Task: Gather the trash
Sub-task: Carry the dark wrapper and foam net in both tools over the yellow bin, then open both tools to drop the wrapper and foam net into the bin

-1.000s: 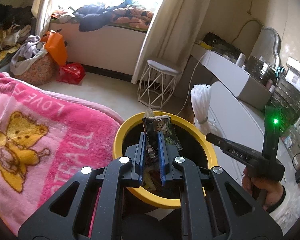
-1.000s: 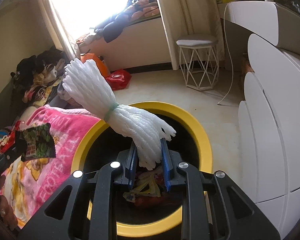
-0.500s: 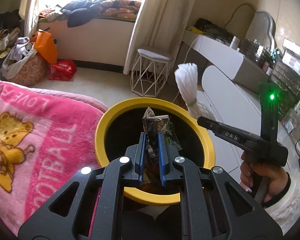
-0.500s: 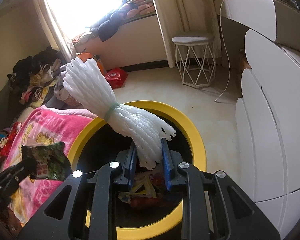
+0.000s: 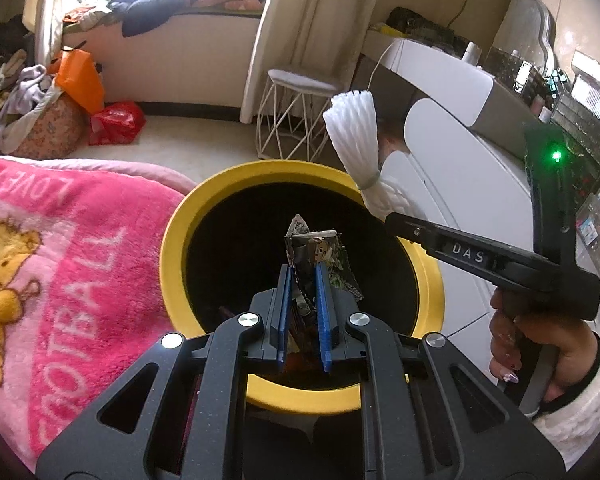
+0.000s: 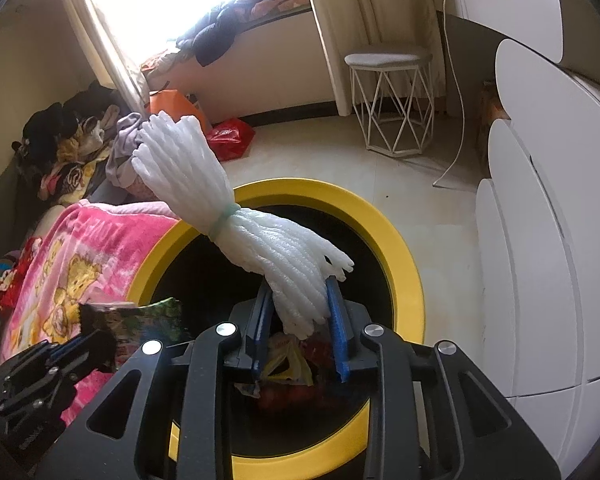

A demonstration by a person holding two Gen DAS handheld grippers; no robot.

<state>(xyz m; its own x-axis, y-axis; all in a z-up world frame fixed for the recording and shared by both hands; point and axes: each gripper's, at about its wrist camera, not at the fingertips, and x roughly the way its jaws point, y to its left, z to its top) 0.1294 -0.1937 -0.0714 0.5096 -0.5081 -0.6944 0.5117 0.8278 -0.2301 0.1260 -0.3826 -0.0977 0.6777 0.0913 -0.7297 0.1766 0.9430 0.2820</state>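
Note:
A black bin with a yellow rim stands on the floor beside the bed. My left gripper is shut on a crumpled snack wrapper and holds it over the bin's opening. The wrapper also shows in the right wrist view. My right gripper is shut on a white foam net bundle tied with a green band, held above the bin. The bundle also shows in the left wrist view, over the bin's right rim. Wrappers lie inside the bin.
A pink bear blanket covers the bed at the bin's left. A white curved cabinet stands right of the bin. A white wire stool, a red bag and an orange bag sit on the floor beyond.
Both grippers have moved further over the bin, still holding their items. The left gripper with the wrapper has come closer to the right one.

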